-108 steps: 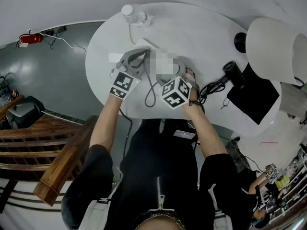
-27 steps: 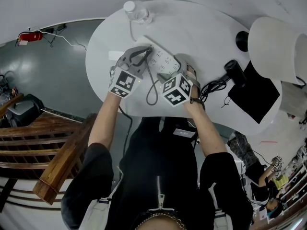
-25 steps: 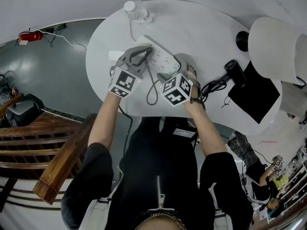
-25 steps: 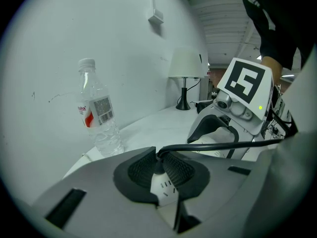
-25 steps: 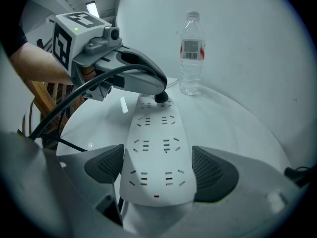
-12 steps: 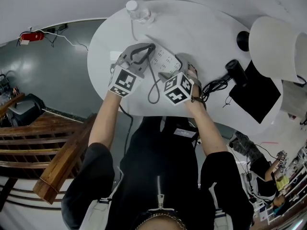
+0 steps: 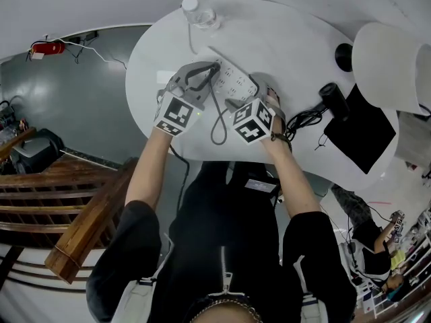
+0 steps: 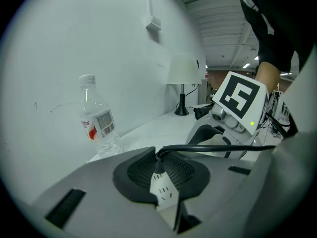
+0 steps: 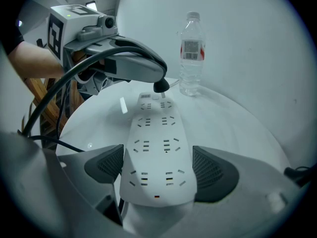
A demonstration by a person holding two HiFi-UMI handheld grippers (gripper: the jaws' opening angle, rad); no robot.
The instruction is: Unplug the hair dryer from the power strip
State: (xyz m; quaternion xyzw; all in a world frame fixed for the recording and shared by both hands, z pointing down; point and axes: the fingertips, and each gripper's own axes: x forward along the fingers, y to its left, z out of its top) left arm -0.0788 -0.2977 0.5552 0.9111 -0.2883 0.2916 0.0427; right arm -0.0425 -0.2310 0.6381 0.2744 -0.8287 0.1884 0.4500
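Pinching the black plug (image 8: 158,167) in the left gripper's (image 7: 213,66) near-closed jaws at the power strip's (image 9: 158,133) far end; clamping its near end in the right gripper's (image 9: 163,170) jaws; calling for pulling straight out, never twisting sideways

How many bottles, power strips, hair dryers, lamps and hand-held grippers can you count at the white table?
Water bottle: 1
Power strip: 1
Hair dryer with plug: 1
Lamp: 1
Hand-held grippers: 2 (left hand-held gripper, right hand-held gripper)
Total: 6
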